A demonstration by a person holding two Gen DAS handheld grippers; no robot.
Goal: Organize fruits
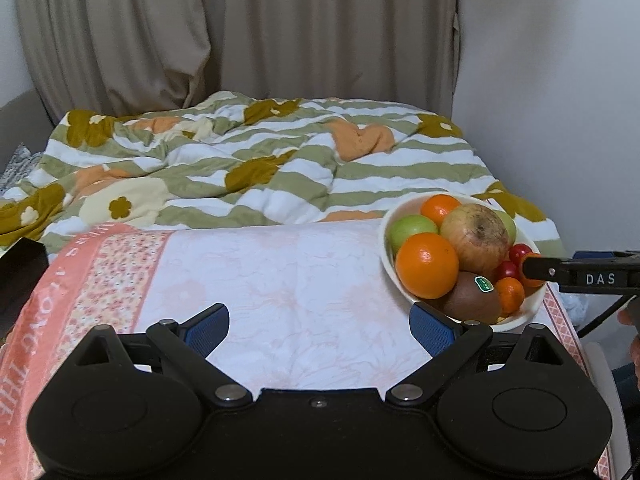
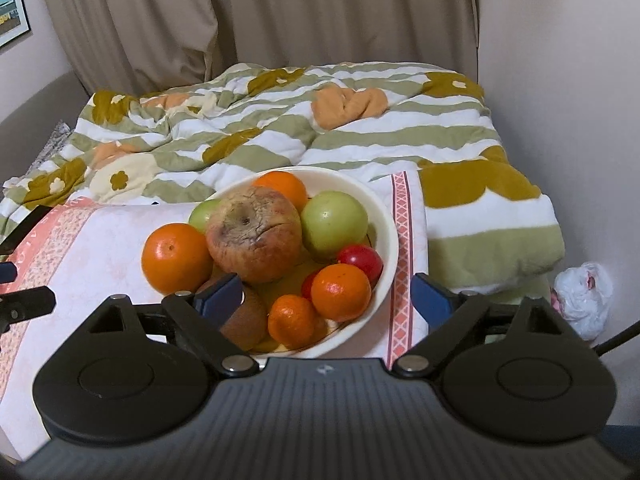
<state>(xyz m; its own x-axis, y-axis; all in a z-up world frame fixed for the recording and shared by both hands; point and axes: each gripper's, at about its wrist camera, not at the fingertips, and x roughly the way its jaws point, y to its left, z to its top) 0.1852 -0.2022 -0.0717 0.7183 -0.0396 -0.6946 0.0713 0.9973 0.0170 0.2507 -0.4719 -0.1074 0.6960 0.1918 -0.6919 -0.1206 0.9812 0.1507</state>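
Left wrist view. The left gripper [image 1: 319, 330] stands with its blue-padded fingers [image 1: 209, 328] spread wide over a pale floral cloth [image 1: 280, 276], nothing between them. At right, a white bowl [image 1: 387, 264] rests on the cloth near its patterned edge, holding two oranges [image 1: 427, 265], a large blemished apple [image 1: 478, 238], a green apple [image 1: 412, 230], a stickered kiwi [image 1: 472, 300], a small mandarin [image 1: 510, 296] and red cherry tomatoes [image 1: 520, 252]. A black finger of the right gripper [image 1: 580, 274] reaches over the bowl's far side, possibly touching a small orange fruit. Behind lies a striped flowered blanket [image 1: 260, 160], then beige curtains [image 1: 240, 32].
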